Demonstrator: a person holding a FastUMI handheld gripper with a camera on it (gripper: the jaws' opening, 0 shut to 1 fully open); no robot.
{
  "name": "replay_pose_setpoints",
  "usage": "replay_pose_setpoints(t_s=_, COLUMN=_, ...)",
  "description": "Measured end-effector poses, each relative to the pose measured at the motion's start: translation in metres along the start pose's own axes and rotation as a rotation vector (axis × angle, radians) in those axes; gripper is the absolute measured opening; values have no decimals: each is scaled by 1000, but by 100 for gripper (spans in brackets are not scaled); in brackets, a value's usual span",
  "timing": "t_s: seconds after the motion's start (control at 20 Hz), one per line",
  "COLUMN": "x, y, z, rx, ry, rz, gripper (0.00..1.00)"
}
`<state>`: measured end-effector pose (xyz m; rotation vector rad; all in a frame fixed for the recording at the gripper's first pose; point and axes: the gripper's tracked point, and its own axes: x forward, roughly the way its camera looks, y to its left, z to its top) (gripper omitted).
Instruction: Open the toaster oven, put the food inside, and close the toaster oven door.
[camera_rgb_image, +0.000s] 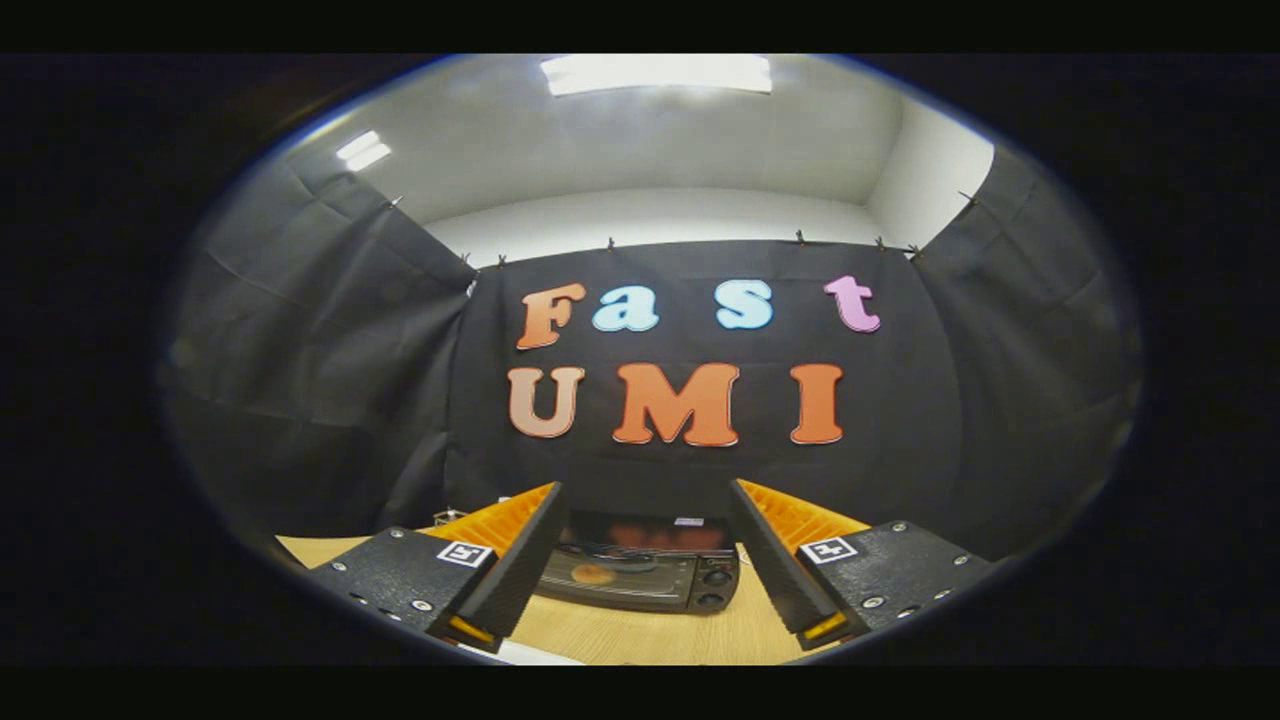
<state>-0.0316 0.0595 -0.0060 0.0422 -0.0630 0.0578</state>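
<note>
A dark toaster oven (640, 572) stands on the wooden table, beyond my fingers and framed between them. Its glass door looks shut, and a round orange-brown piece of food (593, 574) shows behind the glass on the left side. Two knobs (716, 588) sit on its right panel. My gripper (645, 510) hangs well above and in front of the oven, open wide, with nothing between its fingers. It touches nothing.
The light wooden table (660, 635) runs under the oven toward me. Black cloth walls close the booth behind and on both sides. A small white object (520, 652) lies at the table's near edge, below my left finger.
</note>
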Motion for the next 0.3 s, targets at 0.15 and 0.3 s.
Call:
replay_pose_setpoints(t_s=0.15, x=2, y=3, z=-4, rx=-1, ry=10, rz=8, gripper=96)
replay_pose_setpoints(t_s=0.3, x=2, y=1, z=-4, rx=3, ry=12, rz=4, gripper=96)
